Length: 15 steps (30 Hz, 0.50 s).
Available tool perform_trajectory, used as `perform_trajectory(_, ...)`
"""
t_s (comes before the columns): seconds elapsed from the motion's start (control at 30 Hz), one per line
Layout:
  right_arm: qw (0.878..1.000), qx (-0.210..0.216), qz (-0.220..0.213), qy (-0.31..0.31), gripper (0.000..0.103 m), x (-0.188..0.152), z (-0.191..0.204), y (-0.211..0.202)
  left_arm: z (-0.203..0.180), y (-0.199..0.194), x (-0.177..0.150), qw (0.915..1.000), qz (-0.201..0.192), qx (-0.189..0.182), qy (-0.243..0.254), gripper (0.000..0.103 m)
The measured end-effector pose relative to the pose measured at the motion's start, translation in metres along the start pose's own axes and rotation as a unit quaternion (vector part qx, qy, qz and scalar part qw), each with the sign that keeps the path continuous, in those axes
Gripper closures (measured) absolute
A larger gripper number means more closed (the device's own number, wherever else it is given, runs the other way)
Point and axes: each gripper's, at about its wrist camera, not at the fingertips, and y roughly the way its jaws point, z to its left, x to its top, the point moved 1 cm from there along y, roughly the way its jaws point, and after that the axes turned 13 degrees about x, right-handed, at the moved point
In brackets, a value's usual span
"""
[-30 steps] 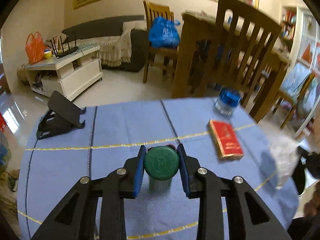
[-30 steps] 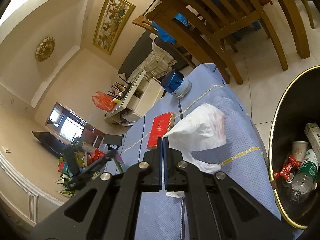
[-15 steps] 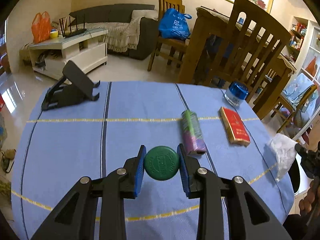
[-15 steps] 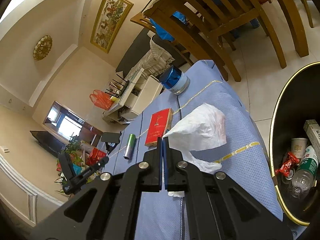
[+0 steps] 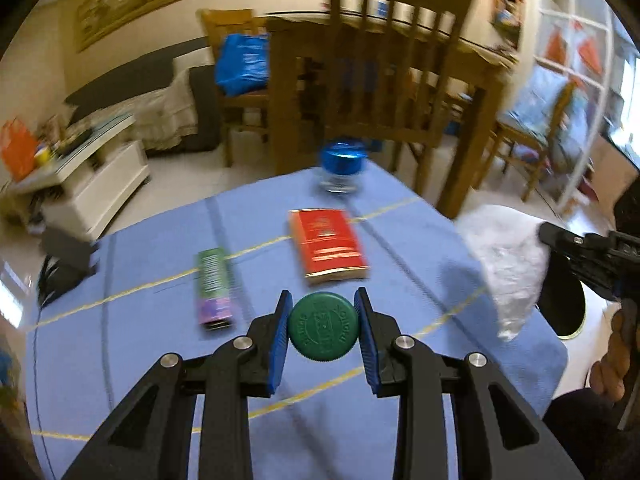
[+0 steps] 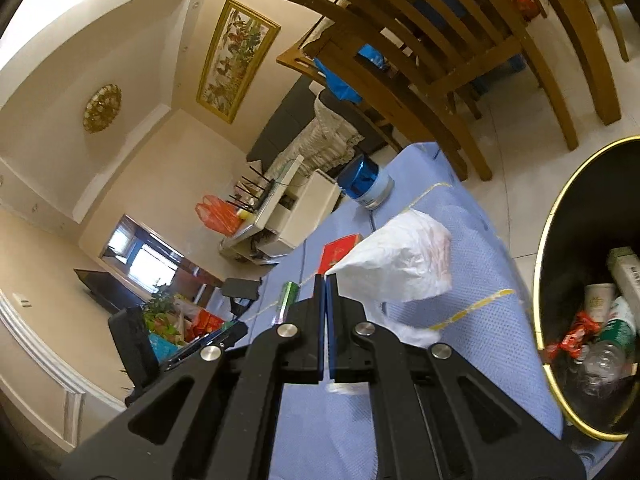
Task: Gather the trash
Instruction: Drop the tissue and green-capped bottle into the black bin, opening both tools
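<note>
My left gripper is shut on a green-capped bottle, held above the blue tablecloth; only its round cap shows, the body is hidden below. My right gripper is shut on a crumpled white tissue at the table's right edge. In the left wrist view the same tissue hangs from the right gripper. A black bin with a gold rim stands on the floor beside the table, holding bottles, a cup and wrappers.
On the cloth lie a red box, a green and purple tube, a blue-lidded jar and a black phone stand. Wooden chairs and a dining table stand beyond the far edge.
My left gripper has swung to the right with the bottle, uncovering the green and purple tube and bringing the tissue and right gripper closer in view. The right gripper has stayed put.
</note>
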Motion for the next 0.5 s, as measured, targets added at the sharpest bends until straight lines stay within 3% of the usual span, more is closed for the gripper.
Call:
perform_trajectory(0.2,0.995,-0.086,-0.048,0.017,0.102,0.024,-0.031,-0.059,-0.073,-0.003,0.022,0.9972,-0.023,-0.025,0.067,0.073)
perform_trajectory(0.3,0.983,-0.157,-0.091,-0.019,0.102,0.043,-0.029,-0.104,-0.115,-0.002,0.031,0.9939,-0.031,-0.041,0.098,0.073)
perform_trajectory(0.4,0.964,-0.242,-0.094,-0.054,0.102,0.054,-0.037,-0.121,-0.155,0.0,0.038,0.9898,-0.038,-0.053,0.127,0.073)
perform_trajectory(0.5,0.959,-0.269,-0.077,-0.035,0.102,0.056,-0.067,-0.124,-0.184,0.0,0.041,0.986,-0.042,-0.066,0.147,0.073)
